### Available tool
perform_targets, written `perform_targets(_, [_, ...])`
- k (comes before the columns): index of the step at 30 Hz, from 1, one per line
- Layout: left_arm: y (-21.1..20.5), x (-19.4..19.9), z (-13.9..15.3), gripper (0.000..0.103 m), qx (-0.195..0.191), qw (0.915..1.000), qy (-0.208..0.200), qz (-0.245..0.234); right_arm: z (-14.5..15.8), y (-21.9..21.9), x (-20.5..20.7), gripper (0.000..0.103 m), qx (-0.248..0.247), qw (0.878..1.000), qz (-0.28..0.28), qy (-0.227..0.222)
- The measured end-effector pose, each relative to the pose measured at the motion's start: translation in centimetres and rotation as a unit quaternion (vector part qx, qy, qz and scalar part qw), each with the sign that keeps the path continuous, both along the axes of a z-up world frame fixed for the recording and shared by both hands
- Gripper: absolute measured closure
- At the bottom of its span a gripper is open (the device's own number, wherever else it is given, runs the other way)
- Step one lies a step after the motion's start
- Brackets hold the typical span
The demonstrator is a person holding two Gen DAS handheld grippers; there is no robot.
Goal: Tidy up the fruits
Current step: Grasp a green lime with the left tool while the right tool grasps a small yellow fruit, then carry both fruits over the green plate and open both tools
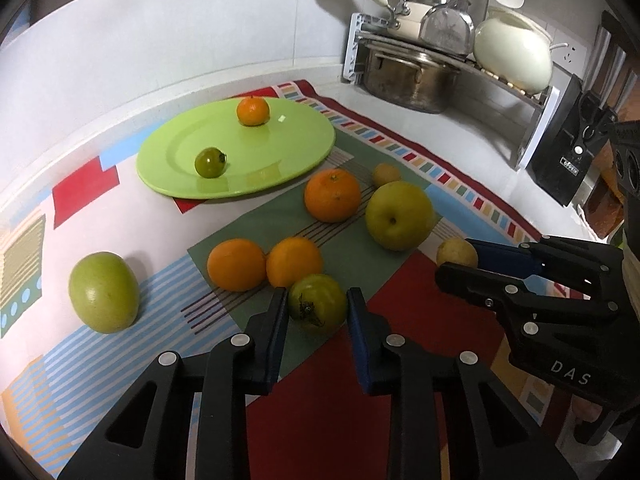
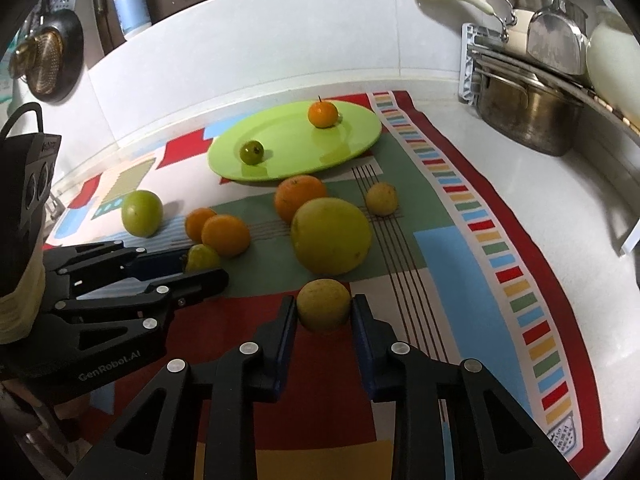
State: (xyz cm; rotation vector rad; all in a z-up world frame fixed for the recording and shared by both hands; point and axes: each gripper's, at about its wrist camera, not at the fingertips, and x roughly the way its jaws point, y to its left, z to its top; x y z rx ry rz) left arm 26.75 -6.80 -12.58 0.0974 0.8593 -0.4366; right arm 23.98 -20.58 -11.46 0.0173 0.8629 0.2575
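Kitchen counter, covered by a patterned cloth (image 1: 400,280), carries loose fruit and a green plate (image 1: 312,140) holding two pieces. Left gripper (image 1: 318,304) brackets a green tomato (image 1: 318,303), contact uncertain. Right gripper (image 2: 323,310) pinches a small yellow fruit (image 2: 323,305). Risk: both round fruits may roll off if squeezed off-centre.

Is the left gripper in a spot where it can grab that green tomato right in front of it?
Probably yes. The left gripper already has its jaws on either side of the green tomato, with nothing between them.
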Motion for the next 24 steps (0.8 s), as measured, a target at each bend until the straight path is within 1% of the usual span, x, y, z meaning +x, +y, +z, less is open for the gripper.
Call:
perform_targets(12, [2.0, -1.9, 3.8, 0.074, -0.013, 0.9988, -0.036, 0.03, 3.9, 1.2, -1.7, 0.074, 0.023, 0.999, 0.009, -0.045])
perform_targets(18, [2.8, -1.8, 5.5, 0.074, -0.012, 0.9975, -0.056, 0.041, 5.9, 2.1, -1.7, 0.074, 0.022, 0.997, 0.018, -0.074])
perform_targets(24, [3.6, -0.7, 7.5, 0.074, -0.012, 0.9957, -0.079, 0.047, 8.3, 2.7, -0.6, 0.074, 0.017, 0.994, 0.02, -0.109])
